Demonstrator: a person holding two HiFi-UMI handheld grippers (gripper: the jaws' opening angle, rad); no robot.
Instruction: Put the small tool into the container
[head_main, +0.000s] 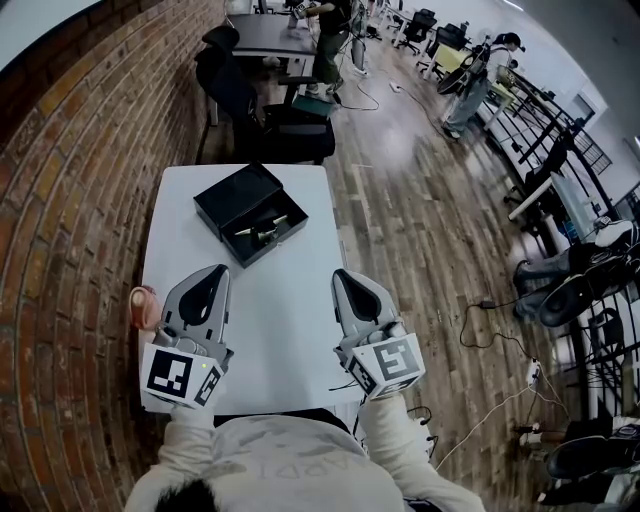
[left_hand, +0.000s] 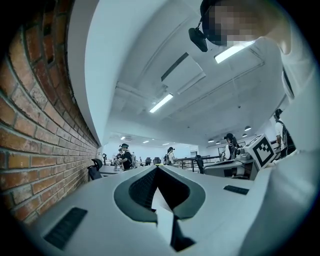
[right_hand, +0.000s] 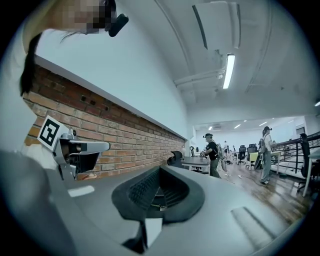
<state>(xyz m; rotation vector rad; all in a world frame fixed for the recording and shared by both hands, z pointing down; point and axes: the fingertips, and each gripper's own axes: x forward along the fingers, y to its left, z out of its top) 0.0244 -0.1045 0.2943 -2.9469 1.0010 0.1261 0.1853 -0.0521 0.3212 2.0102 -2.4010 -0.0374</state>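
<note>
Both tongs rest low at the near edge of the white counter (head_main: 285, 330). The left tongs (head_main: 210, 280) and the right tongs (head_main: 350, 283) each have their jaws pressed together on nothing. The small tool (head_main: 262, 232) lies well apart from them at the far side, apparently inside the near-right half of the open black container (head_main: 225, 200) (whether that half is tray or lid I cannot tell).

The risk, as I judge it, is that a slim, shiny metal piece offers little to pinch. Jaws brought in too narrow could skate it across the lining, or shove the probably light case along the smooth counter.

The case is matte, shallow and square-cornered. The tongs are grey moulded plastic with dark ribbed pads (left_hand: 142, 187). A pinkish round thing (head_main: 145, 305) sits just beside the left tongs at the counter's left edge and could easily be knocked off.
</note>
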